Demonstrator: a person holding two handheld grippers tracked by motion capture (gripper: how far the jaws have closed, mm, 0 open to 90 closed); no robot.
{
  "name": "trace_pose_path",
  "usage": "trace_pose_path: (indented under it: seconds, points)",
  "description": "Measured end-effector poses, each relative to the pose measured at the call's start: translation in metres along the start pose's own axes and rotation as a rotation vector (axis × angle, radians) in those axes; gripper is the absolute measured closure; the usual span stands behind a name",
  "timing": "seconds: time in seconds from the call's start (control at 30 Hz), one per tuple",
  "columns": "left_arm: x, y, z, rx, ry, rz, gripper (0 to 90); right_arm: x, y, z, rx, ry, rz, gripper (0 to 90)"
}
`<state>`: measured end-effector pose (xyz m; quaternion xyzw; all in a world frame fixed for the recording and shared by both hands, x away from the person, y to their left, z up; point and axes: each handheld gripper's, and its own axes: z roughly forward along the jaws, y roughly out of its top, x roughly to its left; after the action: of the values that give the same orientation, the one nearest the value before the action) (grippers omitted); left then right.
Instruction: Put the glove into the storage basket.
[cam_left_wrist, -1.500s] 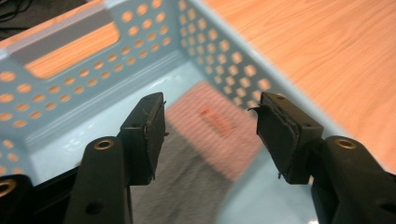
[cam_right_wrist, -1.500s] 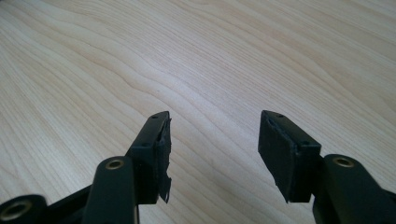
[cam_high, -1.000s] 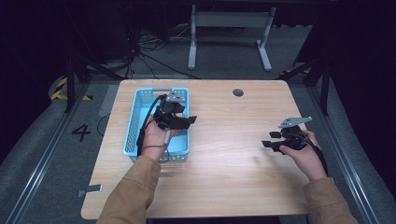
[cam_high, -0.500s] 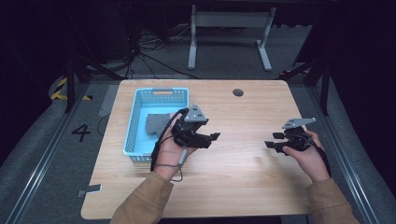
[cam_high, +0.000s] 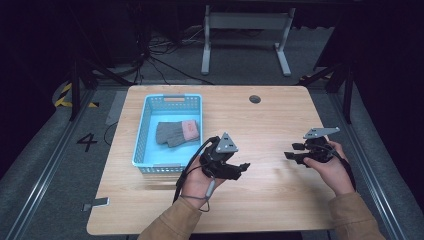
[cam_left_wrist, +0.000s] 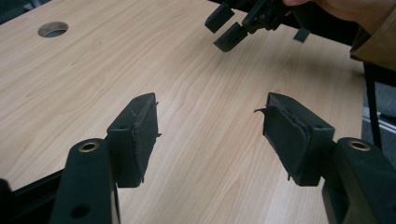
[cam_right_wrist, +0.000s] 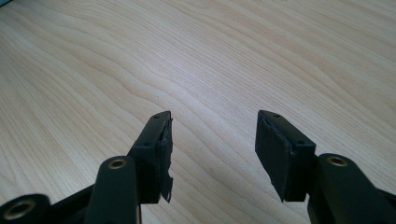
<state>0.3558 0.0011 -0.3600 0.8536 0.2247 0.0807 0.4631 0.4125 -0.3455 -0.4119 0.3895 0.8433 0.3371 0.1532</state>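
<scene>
High view catches a grey glove (cam_high: 177, 132) lying in the blue basket (cam_high: 141, 135); left tongs (cam_left_wrist: 210, 135) gape empty over the table (cam_left_wrist: 140, 60), right tongs (cam_right_wrist: 212, 149) spread over bare wood too.

A dim room around a pale wooden table

The wooden table (cam_high: 270, 115) has a light grain and a round cable hole (cam_high: 255, 99) near its far edge. It stands on grey carpet (cam_high: 30, 165), where a painted number 4 (cam_high: 87, 142) sits at the left, with yellow-and-black hazard tape (cam_high: 65, 96) farther back. Metal rails (cam_high: 40, 172) run along the floor on both sides. Beyond the table stands a grey metal frame (cam_high: 245, 22) on two feet, with black cables (cam_high: 160, 57) strewn beside it. The far background is dark.
</scene>
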Motion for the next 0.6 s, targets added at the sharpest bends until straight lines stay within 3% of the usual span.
trace_pose_path:
  seconds: [0.13, 0.37, 0.43, 0.5, 0.6]
  points:
    - [-0.003, -0.011, 0.01, -0.001, -0.023, -0.016, 35.7, -0.001, -0.001, 0.0, 0.003, 0.001, 0.001, 47.0]
    - [-0.007, -0.032, 0.03, 0.035, -0.013, -0.012, 35.3, 0.0, -0.002, 0.002, 0.012, 0.001, -0.002, 46.9]
    - [-0.007, -0.04, 0.038, 0.028, -0.034, -0.044, 35.3, 0.0, -0.002, 0.002, 0.011, 0.002, -0.002, 46.7]
    - [-0.007, -0.047, 0.045, 0.032, -0.031, -0.057, 36.4, -0.001, -0.002, 0.003, 0.012, -0.001, -0.002, 46.6]
    - [-0.01, -0.06, 0.057, 0.075, 0.001, -0.037, 40.3, -0.001, -0.004, 0.006, 0.018, 0.003, -0.001, 46.3]
